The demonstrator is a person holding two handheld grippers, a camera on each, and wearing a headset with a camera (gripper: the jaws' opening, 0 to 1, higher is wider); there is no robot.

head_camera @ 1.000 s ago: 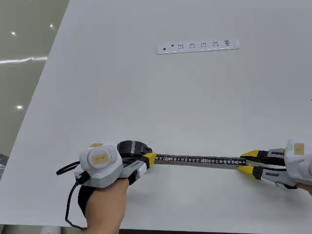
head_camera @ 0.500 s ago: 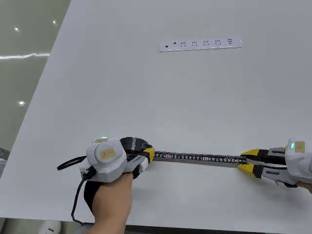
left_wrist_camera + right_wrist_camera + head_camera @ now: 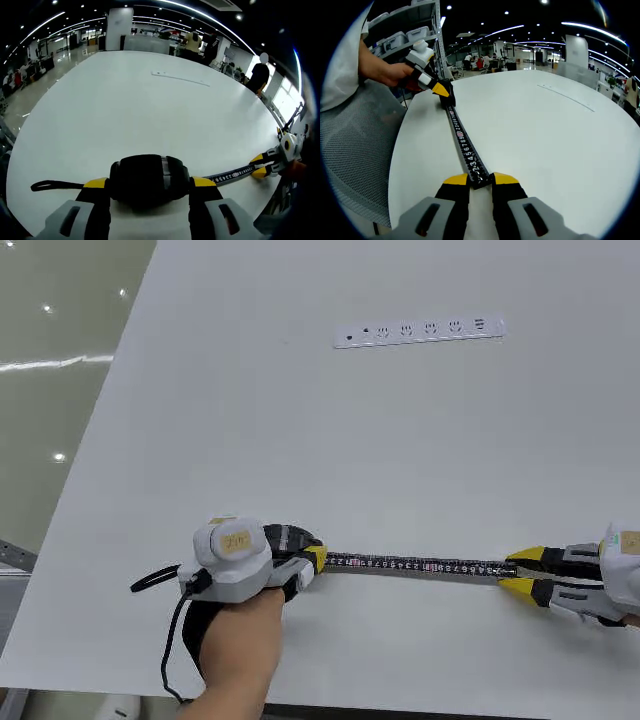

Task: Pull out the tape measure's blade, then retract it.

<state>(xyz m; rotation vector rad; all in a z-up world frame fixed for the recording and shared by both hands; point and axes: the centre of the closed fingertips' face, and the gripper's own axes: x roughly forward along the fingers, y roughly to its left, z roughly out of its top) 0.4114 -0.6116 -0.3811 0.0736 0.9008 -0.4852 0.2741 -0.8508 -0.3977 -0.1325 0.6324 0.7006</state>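
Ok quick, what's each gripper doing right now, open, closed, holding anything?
Left gripper: closed on the tape measure.
Right gripper: closed on the end of the blade.

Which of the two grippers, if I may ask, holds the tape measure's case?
The left gripper: its jaws clamp the black case, whereas the right gripper pinches only the tip of the extended blade.

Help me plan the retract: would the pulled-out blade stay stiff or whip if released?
Probably stiff: the blade spans straight from case to right gripper. Released, it would likely snap back fast; it looks thin.
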